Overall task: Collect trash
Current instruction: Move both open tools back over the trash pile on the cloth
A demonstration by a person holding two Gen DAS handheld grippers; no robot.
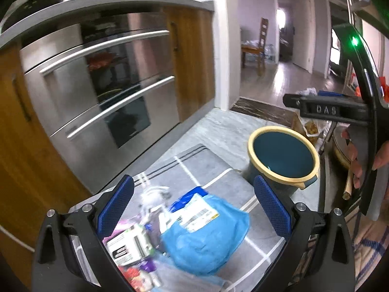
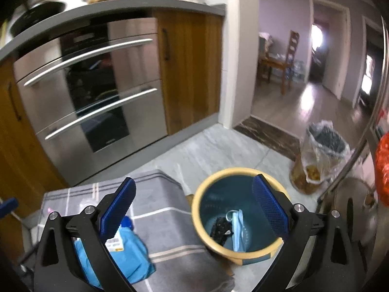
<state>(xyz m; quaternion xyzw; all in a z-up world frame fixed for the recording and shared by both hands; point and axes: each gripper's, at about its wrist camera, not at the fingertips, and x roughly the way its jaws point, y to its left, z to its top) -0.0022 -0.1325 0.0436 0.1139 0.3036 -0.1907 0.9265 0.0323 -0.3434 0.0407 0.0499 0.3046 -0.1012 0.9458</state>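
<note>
Nearest in the left wrist view, the left gripper (image 1: 194,204) has its blue-padded jaws spread wide with nothing between them, hanging above a grey striped mat (image 1: 214,168) on the floor. On the mat lies the trash: a crumpled blue plastic bag (image 1: 206,241) with a white label, and to its left a white-and-green printed packet (image 1: 128,243) among blurred purple and red scraps. The right gripper (image 2: 194,204) is likewise wide open and empty, over the near rim of a teal bin with a yellow rim (image 2: 201,221) that stands just right of the mat; a blue face mask (image 2: 238,231) and a dark crumpled item (image 2: 221,228) lie inside. Farther right, a clear plastic bag (image 2: 316,155) sits on the floor. Beyond the mat, steel drawers (image 2: 97,92) fill the wooden cabinets, and a doorway shows a wooden chair (image 2: 289,58).
</note>
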